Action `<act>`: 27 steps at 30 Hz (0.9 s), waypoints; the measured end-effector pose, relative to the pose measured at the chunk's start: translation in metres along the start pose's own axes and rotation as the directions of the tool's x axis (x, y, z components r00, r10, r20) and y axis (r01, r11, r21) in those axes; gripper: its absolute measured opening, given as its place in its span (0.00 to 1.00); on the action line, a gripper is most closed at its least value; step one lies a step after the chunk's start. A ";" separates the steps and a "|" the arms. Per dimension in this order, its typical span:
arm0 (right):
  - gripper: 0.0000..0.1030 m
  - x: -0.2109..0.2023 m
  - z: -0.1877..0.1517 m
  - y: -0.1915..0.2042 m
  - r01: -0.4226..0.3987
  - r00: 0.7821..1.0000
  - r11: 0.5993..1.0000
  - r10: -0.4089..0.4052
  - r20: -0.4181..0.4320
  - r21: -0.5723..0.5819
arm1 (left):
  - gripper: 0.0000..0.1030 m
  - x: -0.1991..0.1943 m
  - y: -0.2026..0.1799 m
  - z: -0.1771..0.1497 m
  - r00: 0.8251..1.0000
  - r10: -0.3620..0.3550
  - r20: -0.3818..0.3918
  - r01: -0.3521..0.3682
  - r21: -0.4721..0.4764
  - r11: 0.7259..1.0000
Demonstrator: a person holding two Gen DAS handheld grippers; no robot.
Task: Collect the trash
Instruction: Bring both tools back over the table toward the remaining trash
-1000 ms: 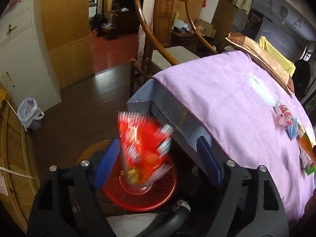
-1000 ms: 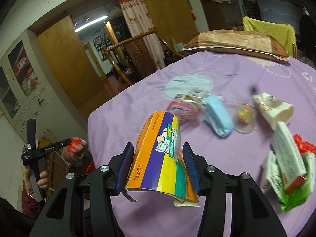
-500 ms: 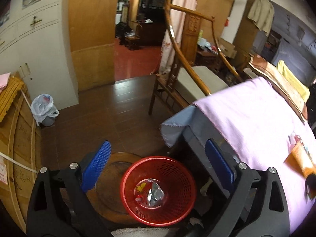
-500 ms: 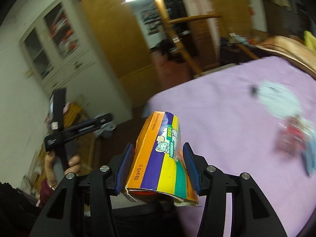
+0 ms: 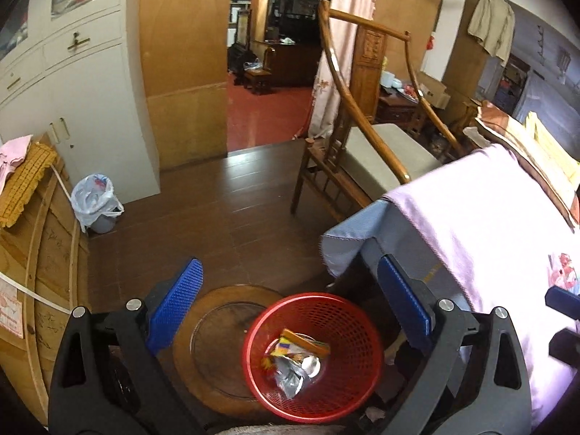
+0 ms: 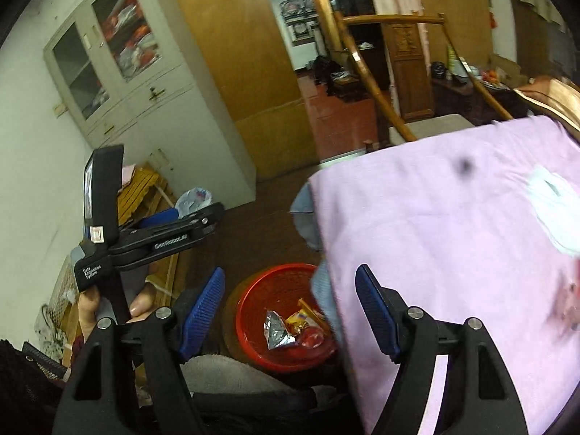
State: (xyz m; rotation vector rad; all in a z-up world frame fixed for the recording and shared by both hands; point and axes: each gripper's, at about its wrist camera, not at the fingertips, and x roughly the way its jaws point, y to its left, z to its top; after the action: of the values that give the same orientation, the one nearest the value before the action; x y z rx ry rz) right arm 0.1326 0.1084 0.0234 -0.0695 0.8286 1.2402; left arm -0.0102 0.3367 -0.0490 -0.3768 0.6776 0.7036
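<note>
my left gripper (image 5: 290,308) is hanging with its blue pads wide apart and nothing between them, having just been opening. my right gripper (image 6: 290,308) is likewise gaping, its jaws having just been spreading, and nothing is lying between its pads either. below both, the red mesh basket (image 5: 362,326) is sitting on the dark floor at about 6 o'clock in the left wrist view, touching the edge of a round wooden disc (image 5: 217,326) at its 9 o'clock. inside the basket, a crumpled silver wrapper (image 5: 290,377) is lying beside an orange and yellow carton (image 5: 301,344), with the carton at the wrapper's 12 o'clock. the purple cloth (image 6: 453,235) is covering the table at 3 o'clock of the basket, its corner overhanging the basket's rim in the right wrist view. a blurred red and white packet (image 5: 563,272) is resting on that cloth near the view's 3 o'clock edge. my left hand (image 6: 90,311) is gripping the left tool's handle at 9 o'clock. a wooden chair (image 5: 362,145) is standing at 1 o'clock, and a small bin lined with a white bag (image 5: 96,203) is sitting by the cabinet at 10 o'clock.
</note>
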 end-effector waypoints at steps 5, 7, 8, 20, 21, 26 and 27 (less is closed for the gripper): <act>0.71 -0.036 -0.014 -0.017 0.050 0.996 0.998 -0.052 0.067 0.030 | 0.91 -0.014 -0.029 -0.006 0.998 -0.061 0.009 0.061 0.061 0.996; 0.71 -0.054 -0.024 -0.026 0.076 0.992 0.996 -0.080 0.098 0.049 | 0.91 -0.020 -0.042 -0.008 0.996 -0.087 0.006 0.086 0.086 0.993; 0.71 -0.066 -0.030 -0.032 0.090 0.988 0.994 -0.097 0.118 0.065 | 0.91 -0.022 -0.047 -0.009 0.995 -0.098 0.004 0.097 0.096 0.991; 0.77 -0.193 -0.115 -0.104 0.286 0.897 0.920 -0.355 0.263 0.266 | 0.93 -0.056 -0.165 -0.046 0.958 -0.280 -0.056 0.282 0.329 0.901; 0.78 -0.204 -0.124 -0.113 0.308 0.883 0.906 -0.386 0.267 0.292 | 0.93 -0.057 -0.179 -0.049 0.952 -0.298 -0.071 0.304 0.352 0.885; 0.80 -0.245 -0.159 -0.154 0.453 0.786 0.798 -0.568 0.245 0.396 | 0.93 -0.049 -0.246 -0.059 0.915 -0.376 -0.146 0.401 0.428 0.810; 0.81 -0.248 -0.163 -0.159 0.474 0.769 0.780 -0.593 0.239 0.410 | 0.93 -0.047 -0.257 -0.061 0.911 -0.383 -0.157 0.411 0.436 0.801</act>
State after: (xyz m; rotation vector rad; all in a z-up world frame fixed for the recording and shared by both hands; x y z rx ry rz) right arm 0.1635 -0.2256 -0.0068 0.1752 0.6186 0.5235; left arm 0.1155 0.1004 -0.0375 -0.0898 0.7693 0.1135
